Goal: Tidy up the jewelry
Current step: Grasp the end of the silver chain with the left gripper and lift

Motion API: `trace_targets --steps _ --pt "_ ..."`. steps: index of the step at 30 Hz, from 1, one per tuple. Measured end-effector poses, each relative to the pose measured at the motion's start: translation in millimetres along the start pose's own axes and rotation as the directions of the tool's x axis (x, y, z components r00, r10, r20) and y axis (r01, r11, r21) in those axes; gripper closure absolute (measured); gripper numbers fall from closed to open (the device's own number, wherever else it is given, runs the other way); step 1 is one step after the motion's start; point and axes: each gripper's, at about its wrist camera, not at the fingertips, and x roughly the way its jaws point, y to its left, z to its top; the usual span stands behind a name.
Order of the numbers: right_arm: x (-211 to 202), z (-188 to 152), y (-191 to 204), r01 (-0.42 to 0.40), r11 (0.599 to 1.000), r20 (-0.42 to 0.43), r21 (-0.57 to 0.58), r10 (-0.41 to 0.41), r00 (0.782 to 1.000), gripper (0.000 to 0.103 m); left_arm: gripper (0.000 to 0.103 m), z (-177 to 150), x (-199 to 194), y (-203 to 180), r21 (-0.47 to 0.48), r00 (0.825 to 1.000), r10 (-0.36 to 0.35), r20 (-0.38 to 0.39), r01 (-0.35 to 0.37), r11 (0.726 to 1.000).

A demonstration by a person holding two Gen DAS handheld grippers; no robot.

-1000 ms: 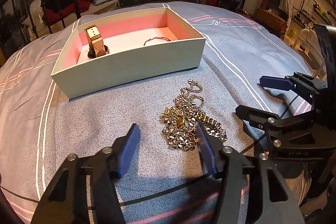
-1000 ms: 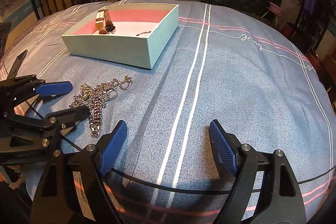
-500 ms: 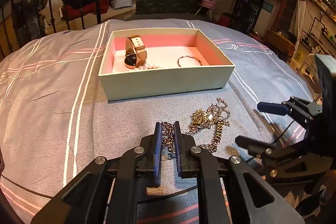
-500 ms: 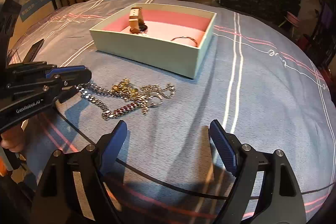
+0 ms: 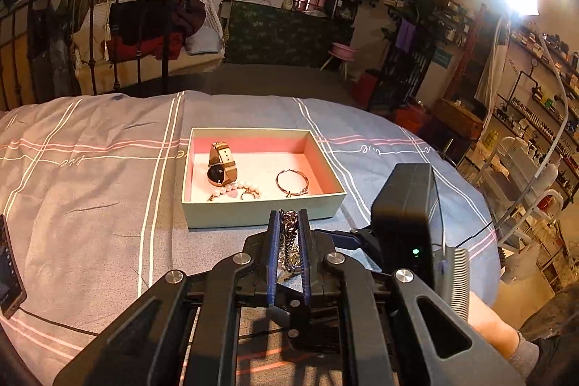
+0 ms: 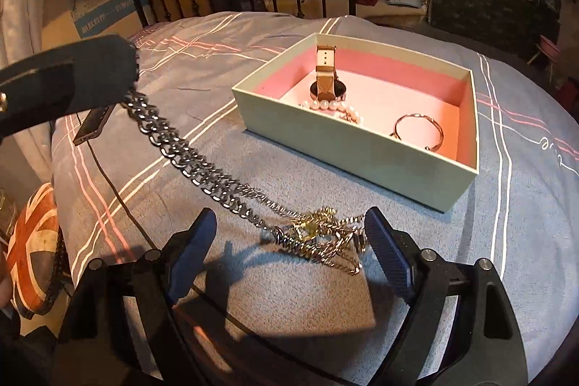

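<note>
Left tool (image 5: 288, 227) lifted chain (image 6: 202, 165); tangled end (image 6: 318, 237) indistinct

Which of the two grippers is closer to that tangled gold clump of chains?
Right gripper: its closing fingers flank the clump. The left gripper grips the chain's far end.

Chain (image 6: 202, 169): metal, heavy polished silver links, glossy; far end a tangle (image 6: 318, 234) of bright gold-tone and silver metal. Bedspread (image 5: 90, 205): woven cloth, matt, blue-grey with pale stripes, lightly creased. Box (image 6: 347, 151): matt card, pale green outside, pink lining. Watch (image 5: 221, 167): tan strap, looks like leather, smooth; glossy dark face. Bracelet (image 6: 331, 105): pearly beads, soft sheen. Bangle (image 5: 292, 182): thin rose-gold metal, shiny. Left gripper (image 5: 288, 236): black matt plastic, blue ribbed pads (image 6: 389, 254), bright metal screws.
</note>
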Motion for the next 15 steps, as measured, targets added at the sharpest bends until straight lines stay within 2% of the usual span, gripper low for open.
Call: trace_targets --steps 1,2,3,5,9,15 --pt "1.5 2.3 1.6 -0.004 1.000 0.005 -0.010 0.004 1.000 0.044 0.093 2.9 -3.3 -1.4 0.000 1.000 -0.003 0.011 0.003 1.000" --pt "4.0 4.1 1.4 -0.003 1.000 0.004 -0.016 0.003 1.000 0.073 0.093 5.0 -7.0 -2.1 -0.001 1.000 -0.003 0.021 0.003 1.000" --pt "7.2 5.9 -0.1 -0.002 1.000 0.000 -0.011 0.002 1.000 0.094 0.093 6.6 -9.6 -2.2 -0.004 1.000 -0.002 0.025 0.002 1.000" --pt "4.8 6.4 0.0 0.028 0.999 0.015 -0.016 -0.028 1.000 0.094 0.093 6.9 -12.1 -0.3 -0.010 0.999 0.008 0.032 -0.008 1.000" --pt "-15.5 9.9 2.9 0.099 0.994 0.088 -0.046 -0.095 0.992 0.094 0.093 3.8 -5.0 10.0 -0.011 0.996 0.081 0.026 -0.080 0.997" --pt "-53.3 31.4 -10.1 0.123 0.990 0.162 -0.063 -0.111 0.980 0.094 0.093 5.6 19.8 30.2 -0.049 0.992 0.126 -0.025 -0.127 0.991"
